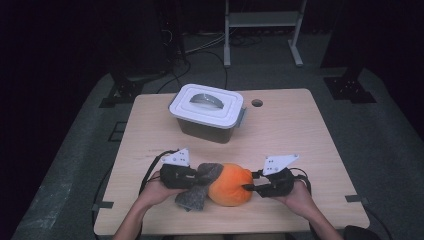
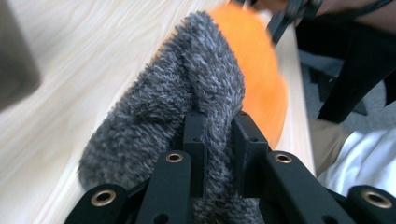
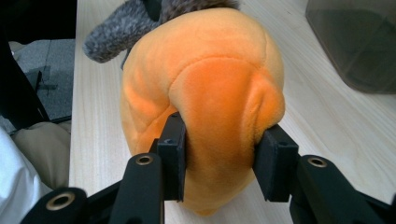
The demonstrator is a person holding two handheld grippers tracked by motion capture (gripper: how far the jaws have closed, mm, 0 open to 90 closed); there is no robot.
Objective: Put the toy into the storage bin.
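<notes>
Plush toy (image 3: 205,93) sits clamped between both claws.

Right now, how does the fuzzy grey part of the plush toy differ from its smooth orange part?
The fuzzy grey part is shaggy and speckled; the smooth orange part has short, even pile. The grey part is flatter and floppy; the orange part is rounder and fuller. The left gripper is shut on the grey part; the right gripper squeezes the orange part. Both belong to one toy lying on the light wooden table.

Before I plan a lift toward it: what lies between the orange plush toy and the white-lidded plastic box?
Bare wooden table between toy and box, in the high view.
</notes>
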